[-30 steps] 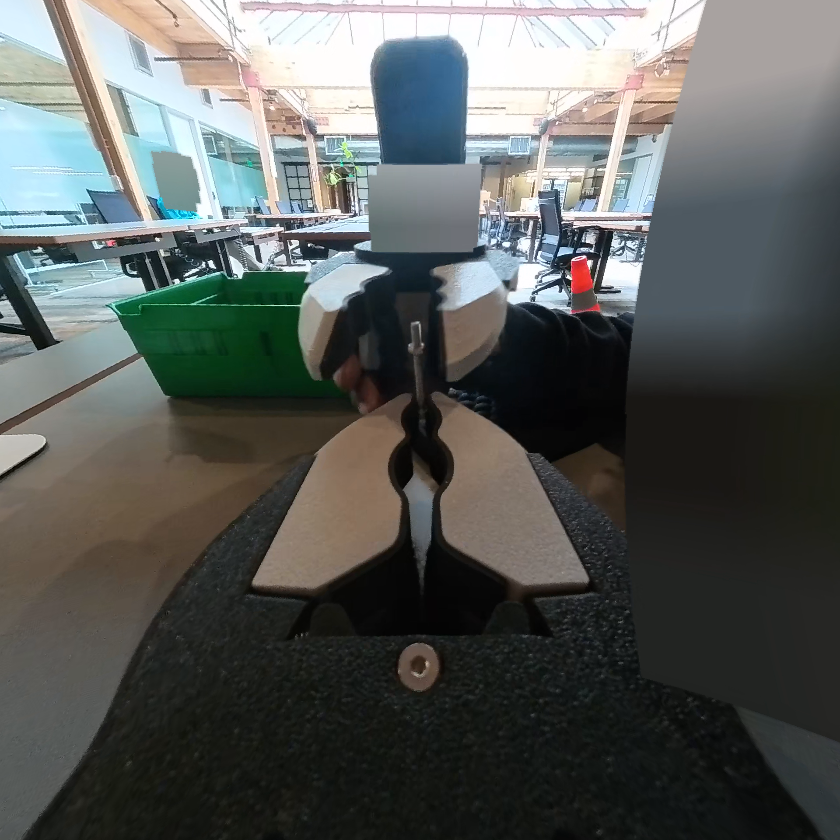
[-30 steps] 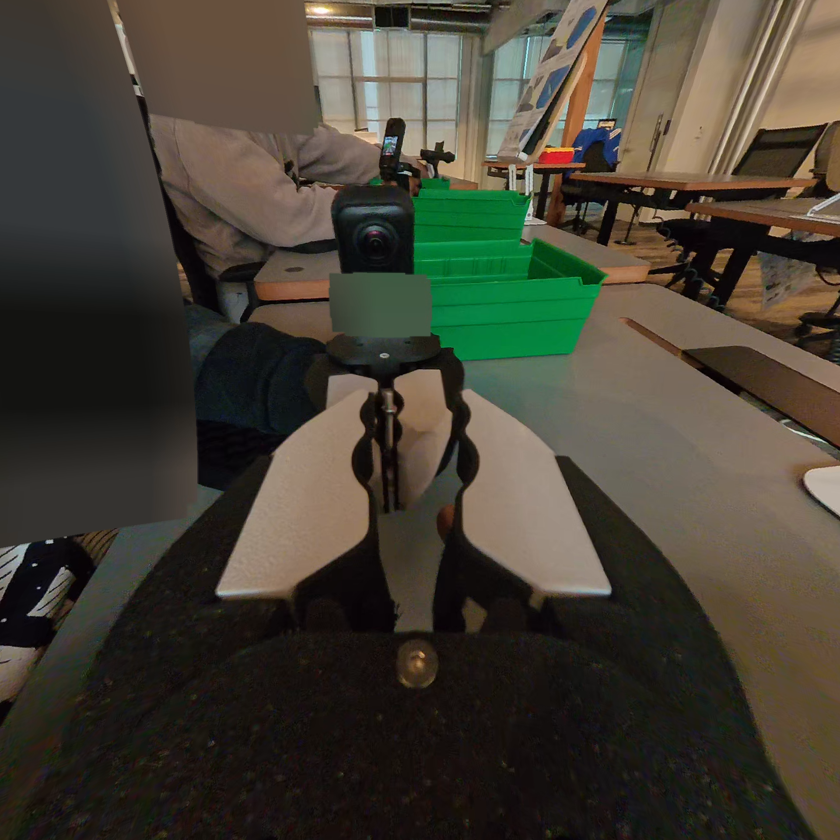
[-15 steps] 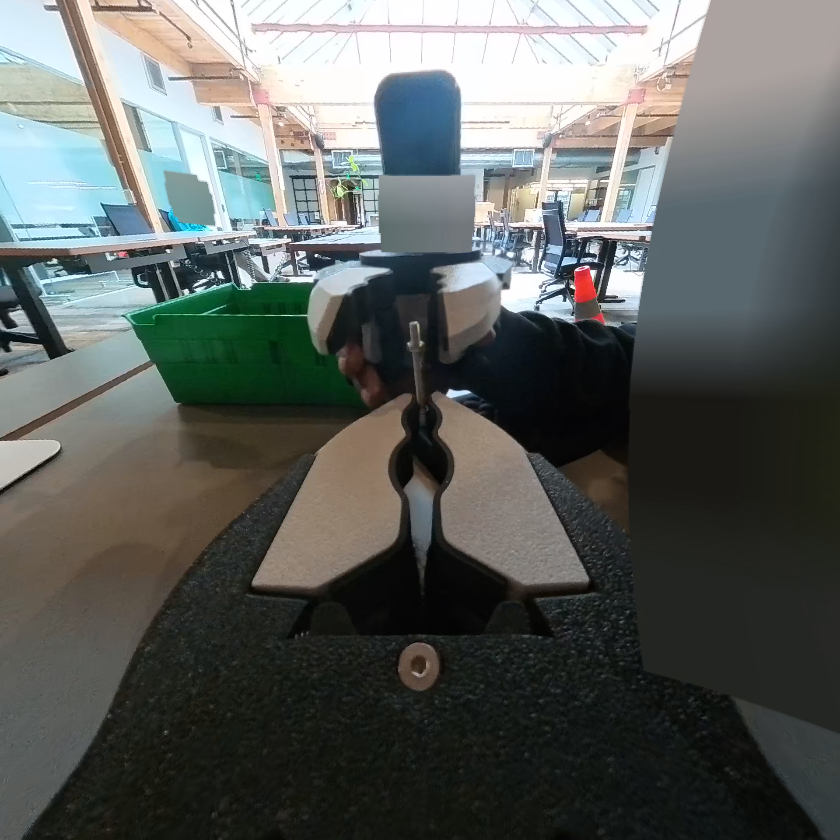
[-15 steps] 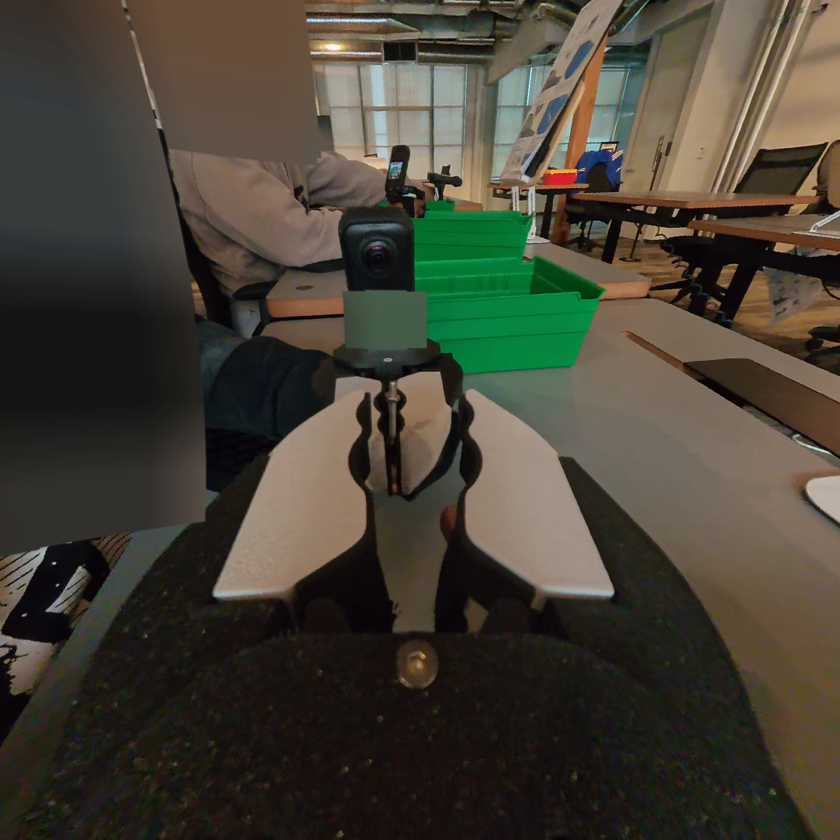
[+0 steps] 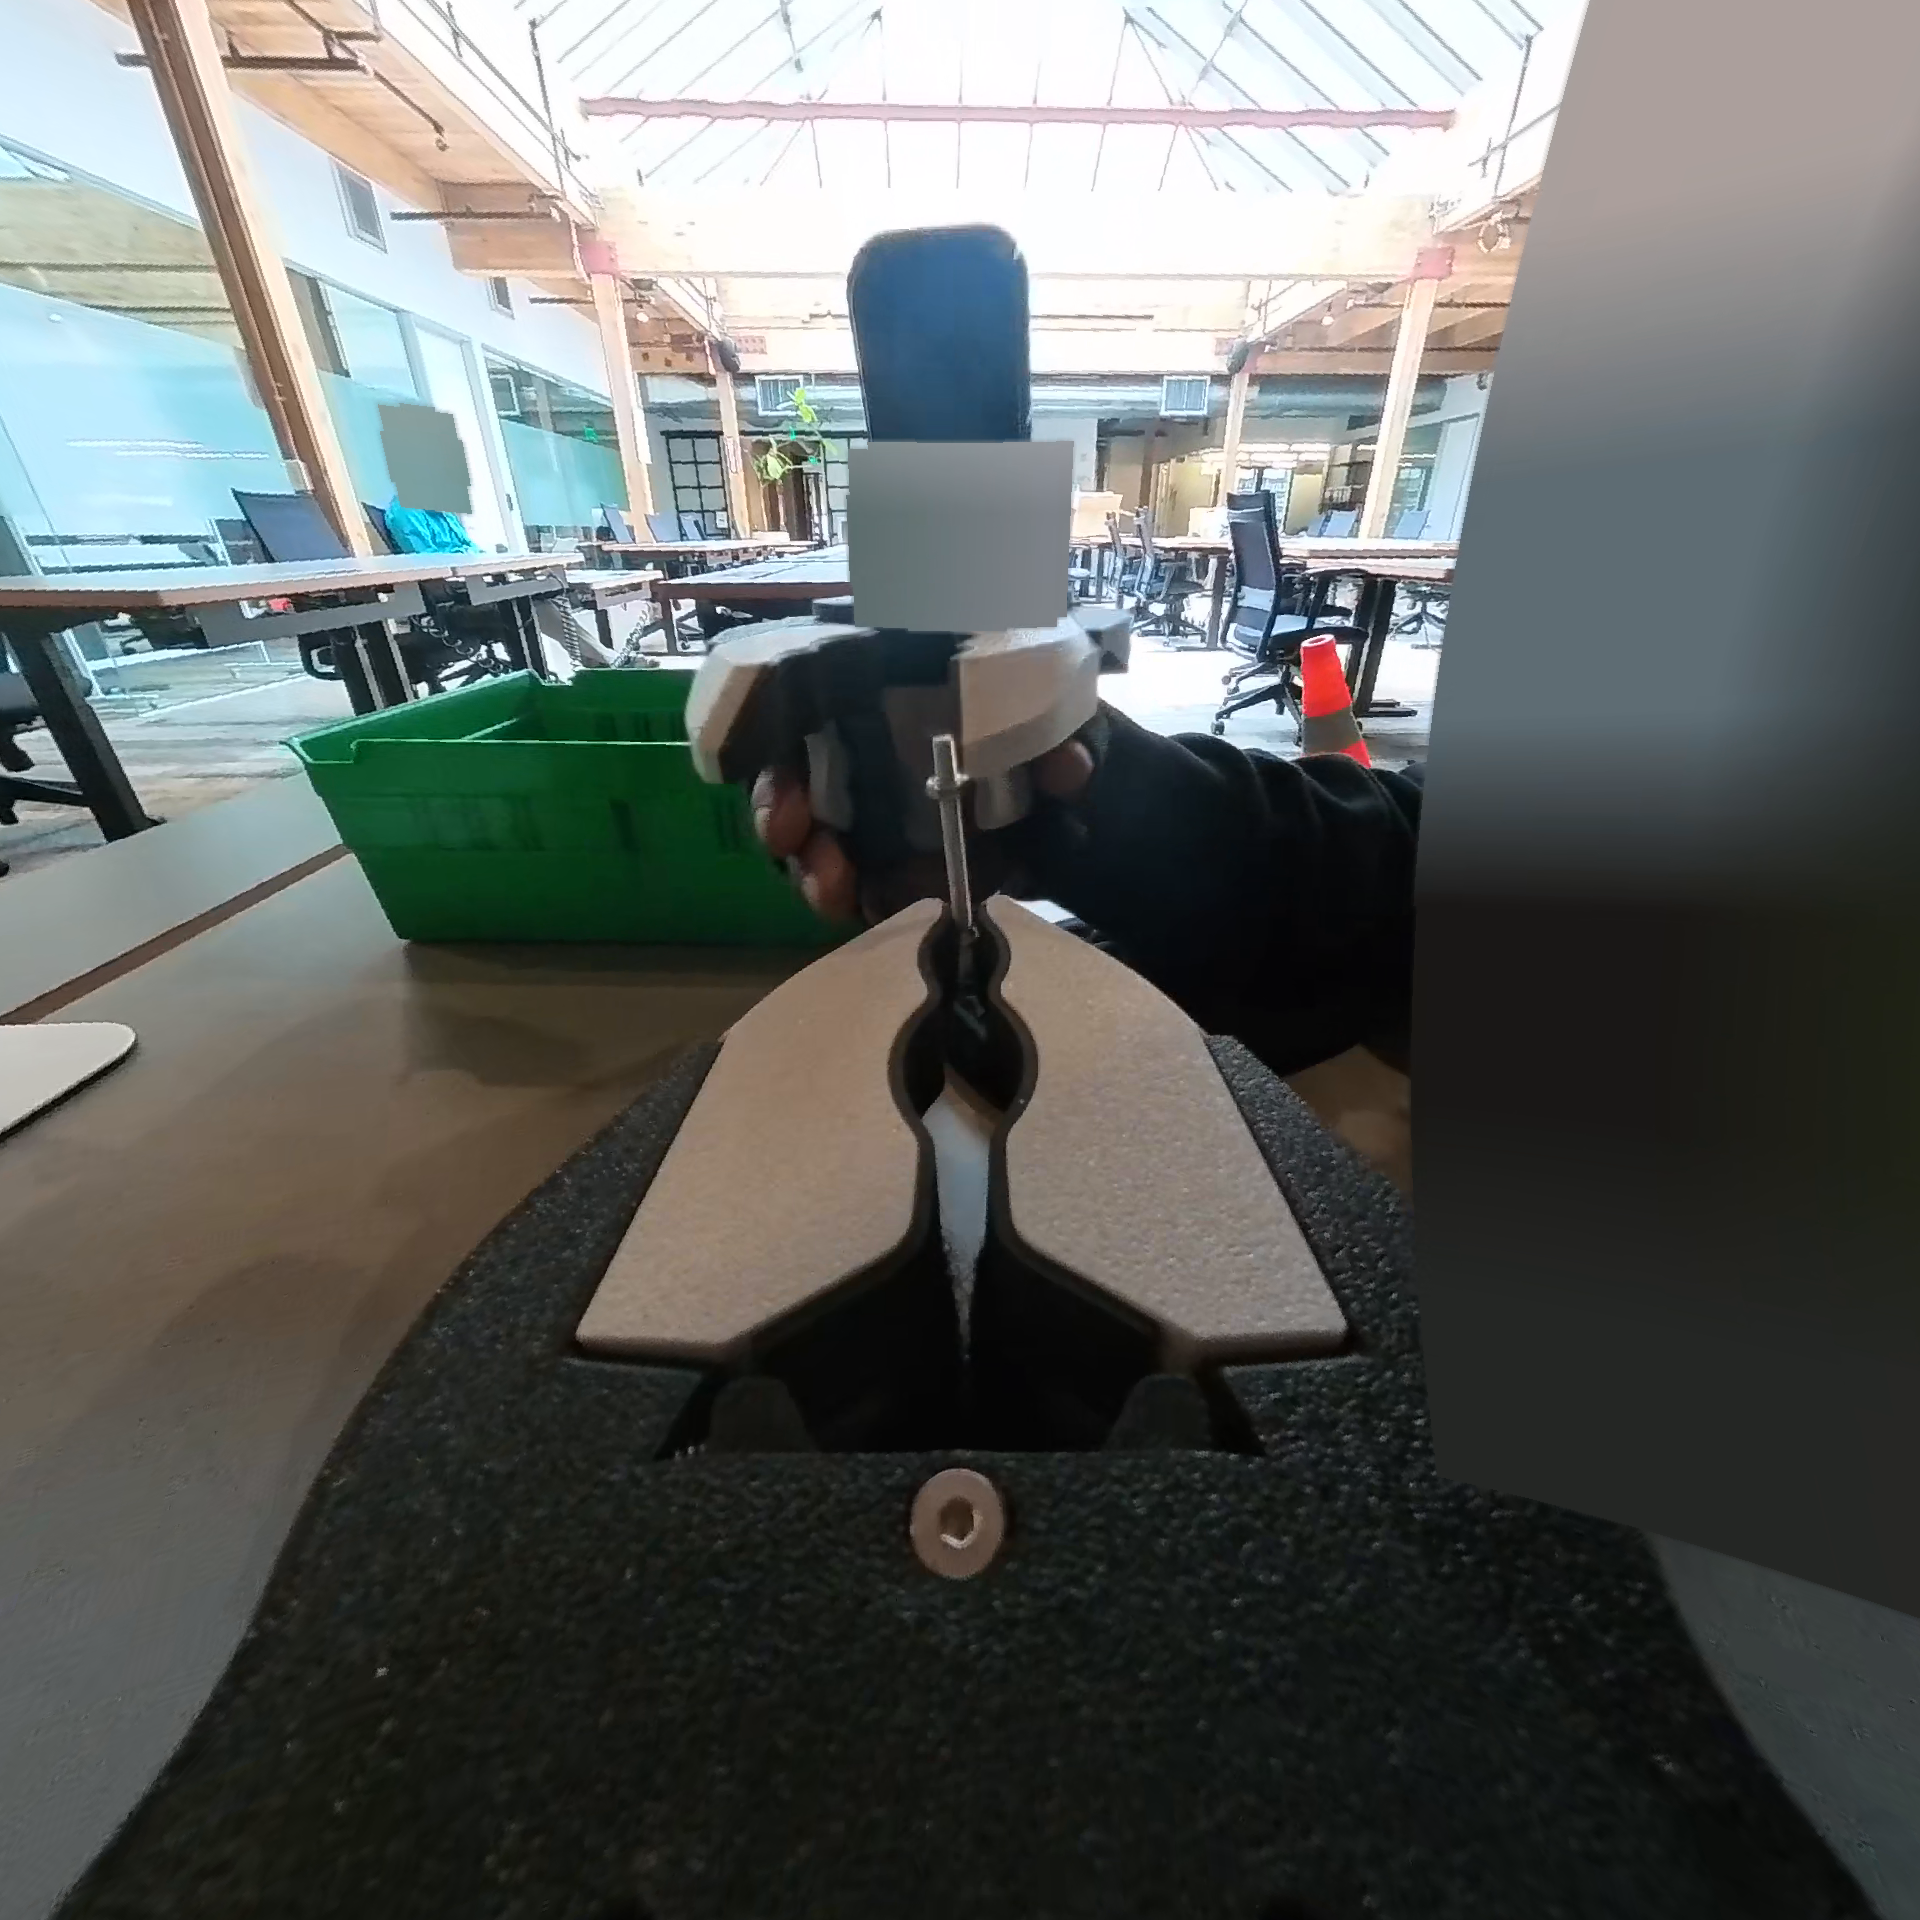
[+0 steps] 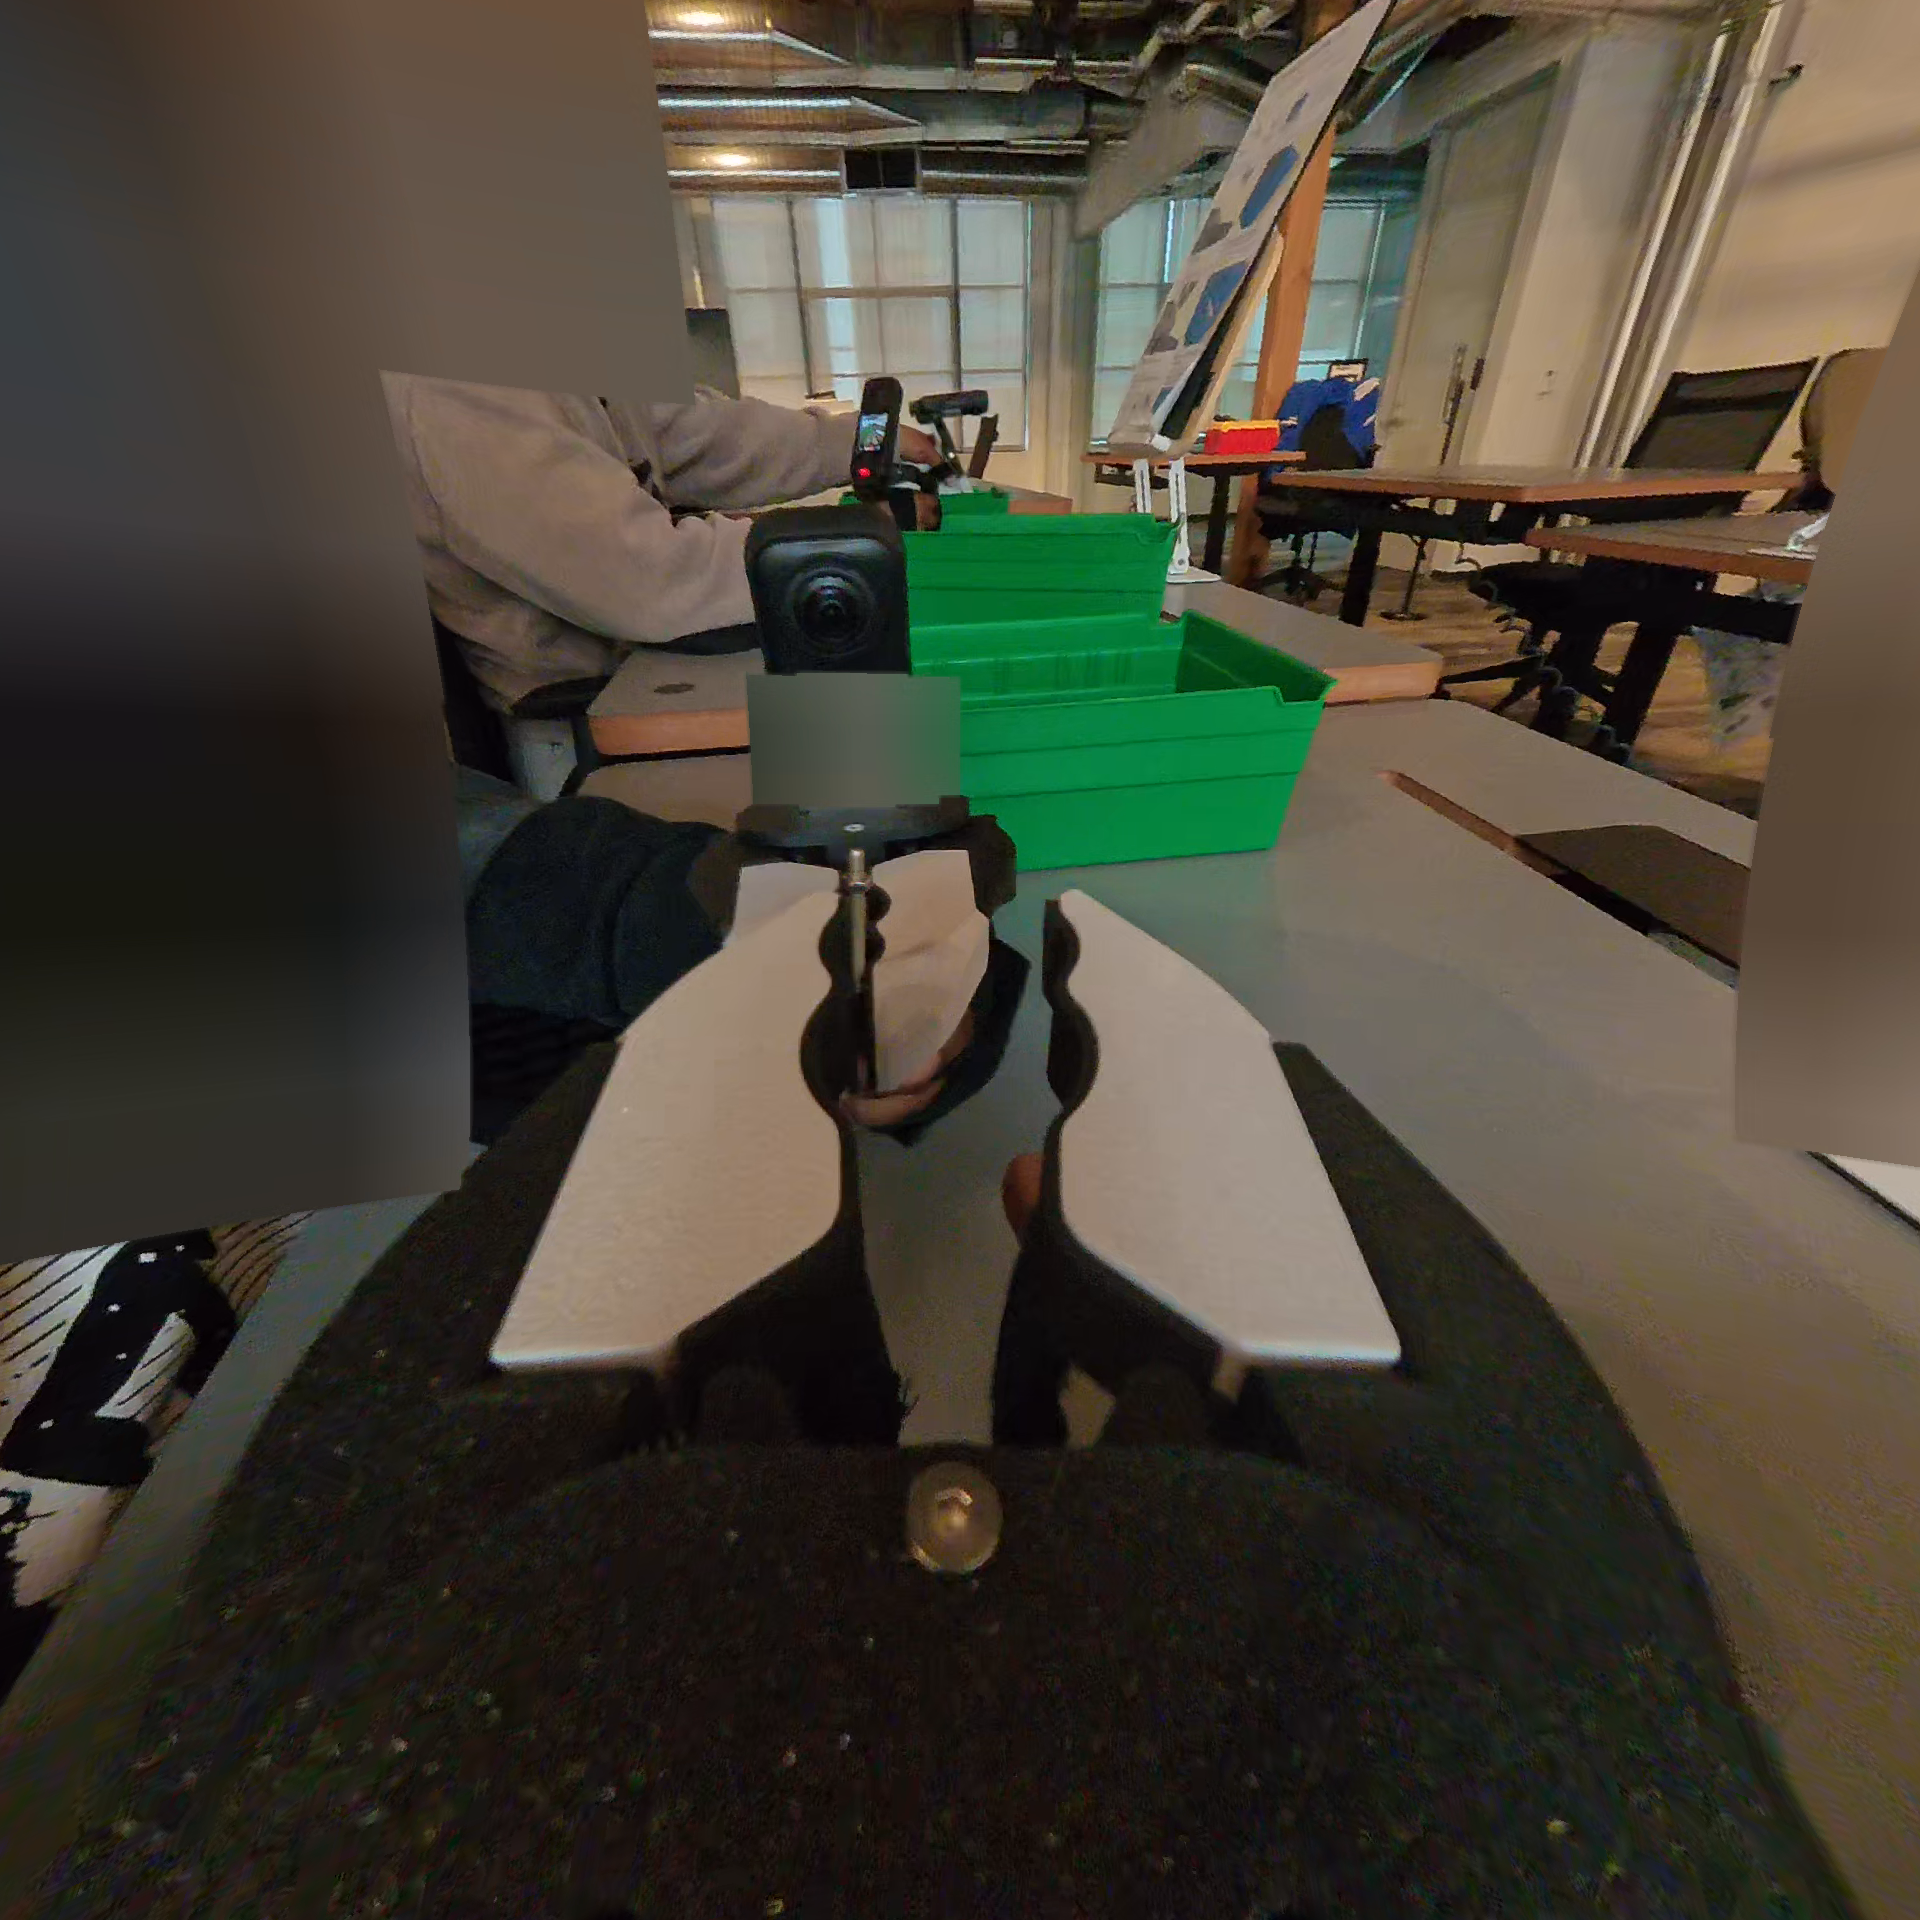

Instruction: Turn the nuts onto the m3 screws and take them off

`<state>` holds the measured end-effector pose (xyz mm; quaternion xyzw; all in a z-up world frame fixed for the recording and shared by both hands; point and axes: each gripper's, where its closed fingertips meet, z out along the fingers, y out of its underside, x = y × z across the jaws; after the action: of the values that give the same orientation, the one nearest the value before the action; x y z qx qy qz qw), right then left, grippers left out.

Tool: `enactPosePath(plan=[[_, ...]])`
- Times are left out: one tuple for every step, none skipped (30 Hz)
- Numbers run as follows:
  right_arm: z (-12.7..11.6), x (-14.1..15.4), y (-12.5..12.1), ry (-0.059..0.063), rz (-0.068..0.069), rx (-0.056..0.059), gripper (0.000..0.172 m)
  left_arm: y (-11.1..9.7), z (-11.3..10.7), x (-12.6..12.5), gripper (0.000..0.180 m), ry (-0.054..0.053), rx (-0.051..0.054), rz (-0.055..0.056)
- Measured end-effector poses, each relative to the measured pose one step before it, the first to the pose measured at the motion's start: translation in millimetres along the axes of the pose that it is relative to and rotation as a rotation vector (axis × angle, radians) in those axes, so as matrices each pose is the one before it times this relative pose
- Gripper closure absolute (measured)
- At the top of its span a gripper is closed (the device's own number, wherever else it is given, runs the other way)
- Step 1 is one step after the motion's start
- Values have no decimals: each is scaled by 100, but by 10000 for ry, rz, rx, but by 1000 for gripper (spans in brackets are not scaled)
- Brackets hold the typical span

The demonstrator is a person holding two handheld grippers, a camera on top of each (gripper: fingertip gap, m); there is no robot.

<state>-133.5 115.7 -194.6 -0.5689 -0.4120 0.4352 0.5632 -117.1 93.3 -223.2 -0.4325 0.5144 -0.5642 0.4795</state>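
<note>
In the left wrist view my left gripper [image 5: 962, 920] is shut on the lower end of a thin silver M3 screw [image 5: 954, 842], which stands up from the fingertips. A small nut [image 5: 945, 787] sits on the screw a little below its top. My right gripper [image 5: 894, 769], held by a hand, faces it from just behind the screw and is blurred. In the right wrist view my right gripper [image 6: 945, 914] is open. The screw [image 6: 858, 966] and nut [image 6: 855, 885] stand between its pads, close to its left finger [image 6: 727, 1039], with a wide gap to the right one.
Both grippers are above a grey table [image 5: 312, 1143]. A green bin [image 5: 540, 821] stands behind them and also shows in the right wrist view [image 6: 1132, 769]. A white flat object [image 5: 52, 1060] lies at the table's edge. A person in a grey top [image 6: 561, 540] sits at the table behind. The grippers are tip to tip, or close to it.
My left gripper stays shut on the screw, and the nut keeps its place near the top. My right gripper stays open and has shifted, so the screw now lies nearer its left finger.
</note>
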Motion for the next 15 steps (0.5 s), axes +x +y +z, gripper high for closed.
enactPosePath(plan=[[155,-231,45,-106,7,-7,138,39,34,3,179,-1,-26,11],[248,-272,155,-96,-47,-89,137,73,31,24,179,9,-44,11],[302,-217,213,-51,-79,-120,136,78,45,23,179,3,-40,12],[324,-162,165,-2,-79,-88,135,67,41,40,179,13,-32,9],[295,-197,124,-45,-47,-60,135,52,44,60,179,25,-28,3],[258,-225,76,-85,-1,-32,135,43,50,54,179,20,-22,2],[217,-122,4,-29,28,8,135,53,47,45,179,21,-22,1],[155,-93,-22,-28,18,30,135,64,49,21,179,11,-30,2],[110,-76,-6,-31,18,18,135,61,42,20,179,4,-28,6],[86,-21,16,1,15,-6,135,38,40,36,179,14,-19,5],[61,-18,17,6,0,-6,134,28,44,49,179,27,-11,-4],[42,5,15,10,-2,3,135,25,27,47,179,18,-10,1],[40,47,12,34,-4,-2,135,16,37,46,179,21,-10,6],[12,53,27,34,-6,-13,135,27,26,73,179,39,-12,3],[-24,89,16,51,2,-12,135,9,23,74,179,34,-6,7]])
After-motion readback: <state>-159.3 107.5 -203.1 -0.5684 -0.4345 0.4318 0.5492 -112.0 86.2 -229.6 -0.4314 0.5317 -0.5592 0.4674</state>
